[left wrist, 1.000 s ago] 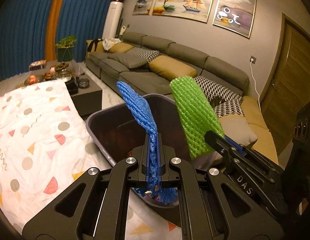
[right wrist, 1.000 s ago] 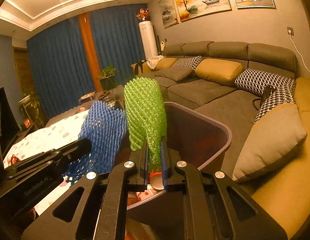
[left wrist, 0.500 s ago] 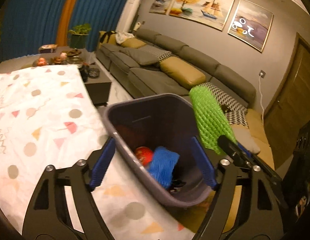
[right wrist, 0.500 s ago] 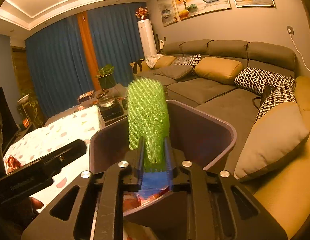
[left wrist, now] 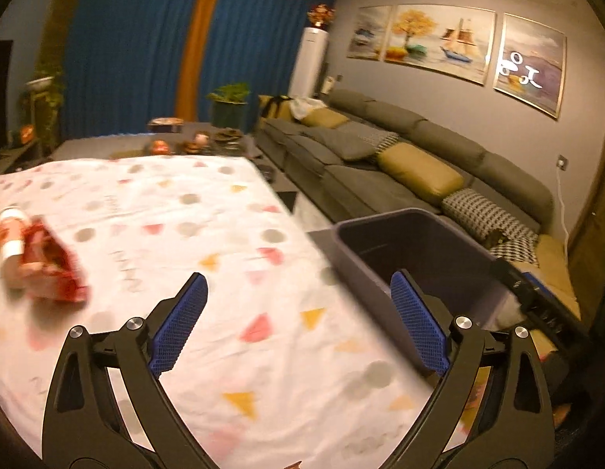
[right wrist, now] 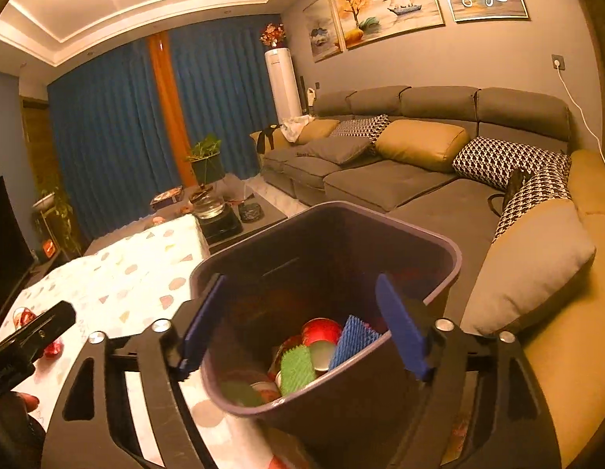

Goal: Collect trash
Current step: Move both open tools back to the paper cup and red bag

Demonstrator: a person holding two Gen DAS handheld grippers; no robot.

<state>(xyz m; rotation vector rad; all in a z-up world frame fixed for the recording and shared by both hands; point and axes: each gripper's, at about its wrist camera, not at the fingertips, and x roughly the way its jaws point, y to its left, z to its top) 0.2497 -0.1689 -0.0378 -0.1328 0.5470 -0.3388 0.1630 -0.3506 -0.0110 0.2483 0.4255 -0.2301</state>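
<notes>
Two grippers | left gripper (left wrist: 298, 322) over tabletop (left wrist: 154, 211), fingers opening, empty | right gripper (right wrist: 302, 322) over bin (right wrist: 439, 269), fingers opening, empty | red wrapper (left wrist: 52, 269): left view only

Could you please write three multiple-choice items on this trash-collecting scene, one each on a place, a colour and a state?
1. Where does the green foam net lie?
A. on the sofa
B. inside the trash bin
C. on the tablecloth

2. What colour is the foam net next to the green one?
A. blue
B. yellow
C. white

3. What is between the pads of the left gripper?
A. a red can
B. a green net
C. nothing

Answers:
1 B: the right wrist view shows it among the cans at the bin's bottom.
2 A: it leans against the bin's wall, plainly blue.
3 C: its jaws are opening, with only the tablecloth showing behind them.
</notes>
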